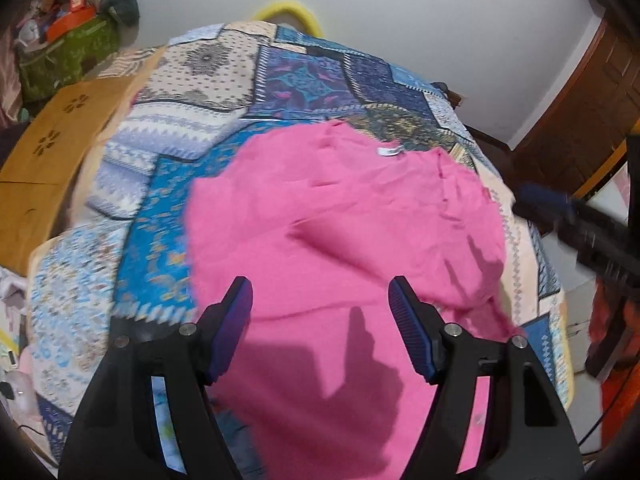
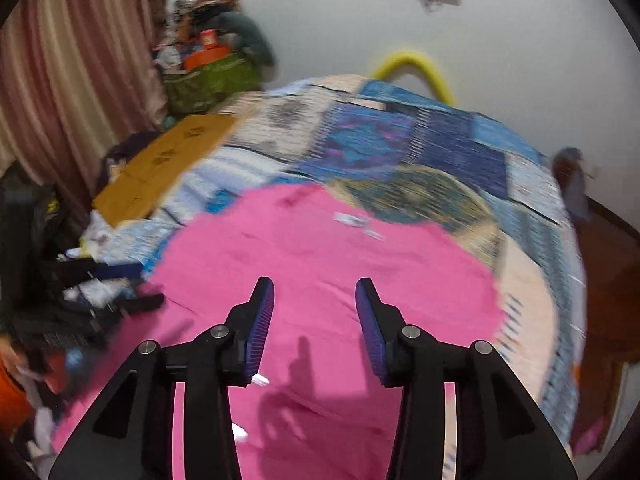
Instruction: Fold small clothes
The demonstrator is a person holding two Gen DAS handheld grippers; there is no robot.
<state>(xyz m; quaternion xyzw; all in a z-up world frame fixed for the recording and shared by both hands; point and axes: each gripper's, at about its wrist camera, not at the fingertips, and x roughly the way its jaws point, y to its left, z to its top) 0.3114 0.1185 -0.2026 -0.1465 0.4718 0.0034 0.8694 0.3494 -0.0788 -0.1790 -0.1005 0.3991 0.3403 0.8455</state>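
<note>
A pink garment [image 1: 340, 240] lies spread on the patterned bed, with a small white label [image 1: 389, 152] at its far edge. My left gripper [image 1: 322, 286] is open and empty above the garment's near part. The other gripper [image 1: 568, 216] shows blurred at the right edge of this view. In the right wrist view the same pink garment [image 2: 320, 256] fills the middle, its label [image 2: 356, 222] at the far side. My right gripper [image 2: 315, 286] is open and empty above it. Both views are motion-blurred.
The blue patchwork bedcover [image 1: 312, 80] lies under the garment. A brown cardboard sheet [image 1: 52, 148] lies at the bed's left side. A green bag with clutter [image 2: 208, 76] stands by the curtain. A wooden door [image 1: 580, 120] is at the right. Dark clothes [image 2: 60, 280] pile left.
</note>
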